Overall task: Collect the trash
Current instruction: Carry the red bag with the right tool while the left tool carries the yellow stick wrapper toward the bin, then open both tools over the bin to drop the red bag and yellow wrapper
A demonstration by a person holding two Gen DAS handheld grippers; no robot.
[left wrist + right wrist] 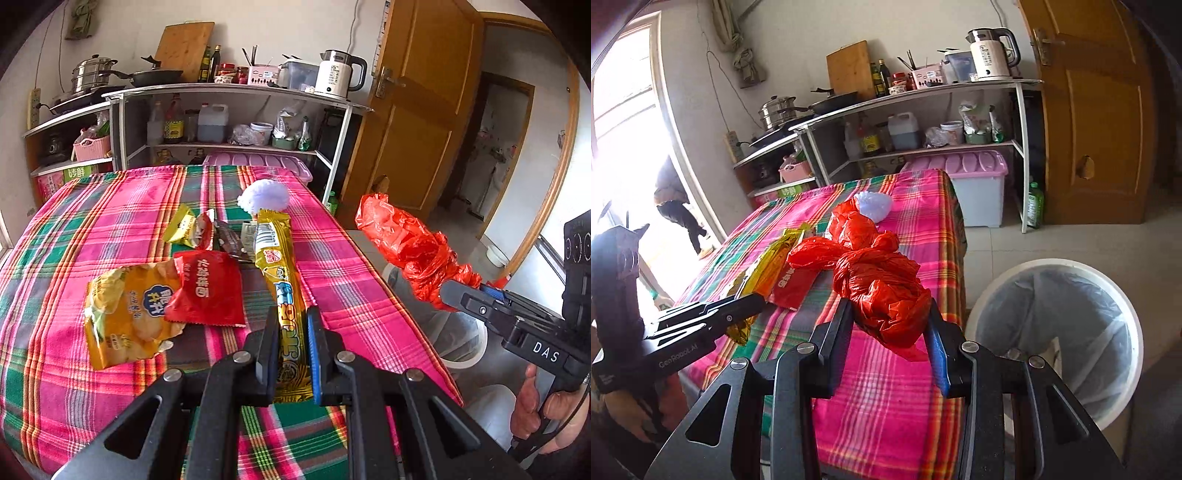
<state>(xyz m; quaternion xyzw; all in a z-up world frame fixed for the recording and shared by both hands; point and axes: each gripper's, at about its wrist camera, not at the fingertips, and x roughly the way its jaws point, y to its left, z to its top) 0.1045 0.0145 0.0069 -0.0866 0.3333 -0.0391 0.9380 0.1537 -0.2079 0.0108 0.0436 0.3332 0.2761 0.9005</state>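
My left gripper [292, 325] is shut on a long gold snack wrapper [277, 266] lying on the plaid-covered table [92, 221]. My right gripper [890, 314] is shut on a crumpled red plastic bag [875, 273] and holds it in the air past the table's right edge; the bag also shows in the left wrist view [406, 243]. On the table lie a yellow chip bag [125, 314], a red packet [208, 288], a small yellow wrapper [184, 227], a dark wrapper [231, 240] and a white crumpled ball [264, 195]. A white bin [1067, 332] with a clear liner stands on the floor right of the table.
Metal shelves [236, 122] with bottles, pots and a kettle [338, 74] stand behind the table. A pink-lidded storage box [975, 184] sits beside them. A wooden door [1089, 110] is at the right, a window [624, 147] at the left.
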